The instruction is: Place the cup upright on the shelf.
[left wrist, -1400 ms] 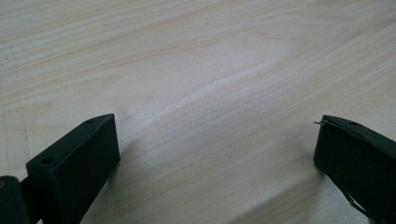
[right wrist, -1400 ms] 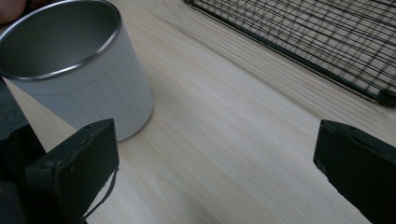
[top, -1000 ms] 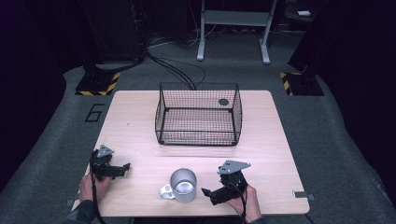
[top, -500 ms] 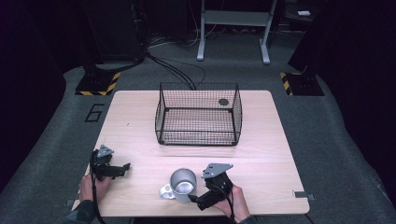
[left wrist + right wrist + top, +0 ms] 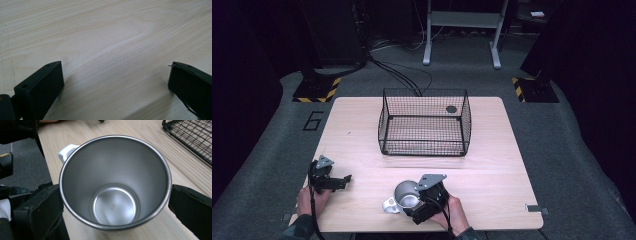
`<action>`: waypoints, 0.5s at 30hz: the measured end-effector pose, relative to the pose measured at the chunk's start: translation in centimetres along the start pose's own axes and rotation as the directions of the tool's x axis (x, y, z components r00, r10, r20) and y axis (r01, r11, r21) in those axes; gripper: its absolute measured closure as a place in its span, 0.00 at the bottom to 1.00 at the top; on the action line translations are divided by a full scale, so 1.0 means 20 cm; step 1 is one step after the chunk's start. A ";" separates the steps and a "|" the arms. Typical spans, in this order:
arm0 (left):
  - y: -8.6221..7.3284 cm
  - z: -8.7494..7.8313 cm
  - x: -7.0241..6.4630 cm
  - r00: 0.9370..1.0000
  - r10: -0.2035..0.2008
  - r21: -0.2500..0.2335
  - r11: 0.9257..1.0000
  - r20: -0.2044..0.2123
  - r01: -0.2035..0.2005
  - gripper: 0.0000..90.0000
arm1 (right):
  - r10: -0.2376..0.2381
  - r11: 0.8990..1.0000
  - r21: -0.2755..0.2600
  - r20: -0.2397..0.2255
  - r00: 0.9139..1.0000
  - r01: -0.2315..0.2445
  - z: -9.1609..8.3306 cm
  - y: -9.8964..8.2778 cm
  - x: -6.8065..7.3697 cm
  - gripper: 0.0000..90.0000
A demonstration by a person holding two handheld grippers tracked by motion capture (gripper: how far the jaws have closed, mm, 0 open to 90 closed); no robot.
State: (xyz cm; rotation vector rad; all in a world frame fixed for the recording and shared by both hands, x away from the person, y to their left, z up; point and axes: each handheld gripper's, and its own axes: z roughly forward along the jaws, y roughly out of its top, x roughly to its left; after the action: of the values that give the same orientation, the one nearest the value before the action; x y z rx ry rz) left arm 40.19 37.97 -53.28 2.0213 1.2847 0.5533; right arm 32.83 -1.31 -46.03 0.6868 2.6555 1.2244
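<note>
One steel mug [image 5: 115,185] with a white handle stands upright near the surface's [image 5: 492,170] front edge, between the spread jaws of the right hand-held gripper [image 5: 414,202]. The left hand-held gripper [image 5: 343,179], also spread, rests well apart. One wire basket [image 5: 424,122] sits behind; grey floor surrounds.

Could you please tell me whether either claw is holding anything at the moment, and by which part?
Nothing is clearly held. The right claw straddles the steel mug at its rim, jaws open on either side. The left claw is open over the bare table.
</note>
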 end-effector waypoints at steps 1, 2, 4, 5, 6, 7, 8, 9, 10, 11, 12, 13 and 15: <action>0.00 0.00 0.00 1.000 0.000 0.000 1.000 0.000 0.000 0.00 | 0.009 1.000 0.003 0.000 1.000 -0.009 0.01 0.00 0.00 0.00; 0.00 0.00 0.00 1.000 0.000 0.000 1.000 0.000 0.000 0.00 | -0.009 1.000 0.004 0.000 1.000 0.009 0.01 0.01 0.00 0.00; 0.00 0.00 0.00 1.000 0.000 0.000 1.000 0.000 0.000 0.00 | -0.011 1.000 0.010 0.000 1.000 0.011 0.02 0.02 0.00 0.00; 0.00 0.00 0.00 1.000 0.000 0.000 1.000 0.000 0.000 0.00 | -0.011 1.000 0.010 0.000 1.000 0.011 0.02 0.02 0.00 0.00; 0.00 0.00 0.00 1.000 0.001 0.000 1.000 -0.002 -0.001 0.00 | -0.006 1.000 0.012 -0.001 1.000 0.006 0.03 0.02 0.00 0.00; 0.00 0.00 0.00 1.000 0.001 0.000 1.000 -0.002 -0.001 0.00 | -0.006 1.000 0.012 -0.001 1.000 0.006 0.03 0.02 0.00 0.00; 0.00 0.00 0.00 1.000 0.000 0.000 1.000 0.000 0.000 0.00 | 0.005 1.000 0.015 0.009 1.000 -0.005 0.04 0.03 0.01 0.00; 0.00 0.00 0.00 1.000 0.000 0.000 1.000 0.000 0.000 0.00 | -0.019 1.000 0.013 0.005 1.000 0.018 0.05 0.03 0.00 0.00; 0.00 0.00 0.00 1.000 0.000 0.000 1.000 0.000 0.000 0.00 | -0.019 1.000 0.013 0.005 1.000 0.018 0.05 0.03 0.00 0.00; 0.00 0.00 0.00 1.000 0.000 0.000 1.000 0.000 0.000 0.00 | -0.003 1.000 0.017 0.007 1.000 0.003 0.05 0.04 0.01 0.00; 0.00 0.00 0.00 1.000 0.000 0.000 1.000 0.000 0.000 0.00 | -0.024 0.999 0.025 0.008 1.000 0.024 0.05 0.04 0.01 0.00; 0.00 0.00 0.00 1.000 0.000 0.000 1.000 0.000 0.000 0.00 | -0.026 0.999 0.019 0.014 1.000 0.026 0.06 0.04 0.01 0.00; 0.00 0.00 0.00 1.000 0.000 0.000 1.000 0.000 0.000 0.00 | -0.027 0.999 0.030 0.017 0.999 0.027 0.07 0.05 0.01 0.00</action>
State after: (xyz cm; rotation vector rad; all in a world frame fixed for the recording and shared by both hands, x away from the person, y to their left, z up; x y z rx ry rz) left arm 40.20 37.97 -53.27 2.0216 1.2844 0.5532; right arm 33.38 0.29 -46.13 0.6606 2.6648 1.1688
